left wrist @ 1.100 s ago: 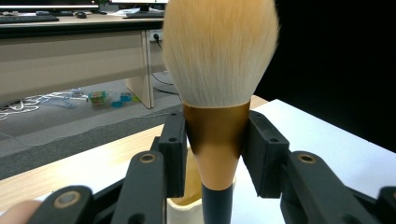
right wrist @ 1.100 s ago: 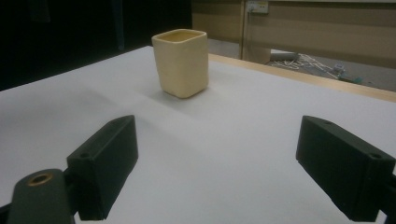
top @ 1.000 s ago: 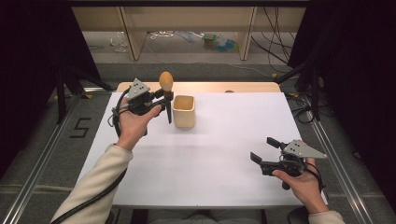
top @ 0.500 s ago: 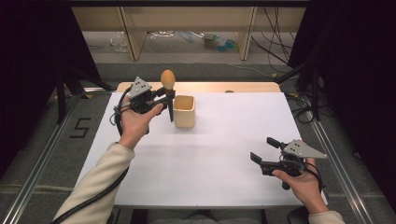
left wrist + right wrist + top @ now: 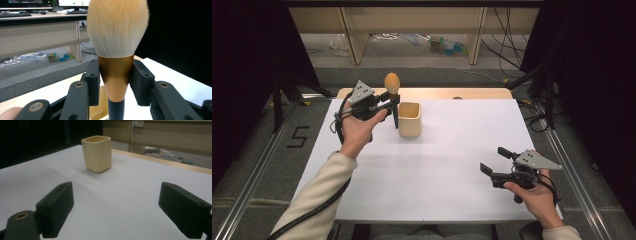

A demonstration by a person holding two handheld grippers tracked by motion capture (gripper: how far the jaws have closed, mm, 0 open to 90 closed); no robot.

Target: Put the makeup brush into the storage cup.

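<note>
The left gripper [image 5: 388, 103] was clamped on the brush [image 5: 392, 95], jaws pressed to either side of the gold collar just below the bristles, as the left gripper view showed. The brush stood upright, head up and dark handle down, just left of the cup [image 5: 409, 119] and near its rim, with the handle tip apparently clear of the table [image 5: 452, 165]. The cup stood upright toward the far side of the table, looking empty. The right gripper [image 5: 494, 165] rested well apart from the cup, on the near right, jaws spread wide and holding nothing. Judged step: carrying the brush to the cup. The next move would call for bringing the handle over the cup's mouth, lowering it straight inside, then releasing.
</note>
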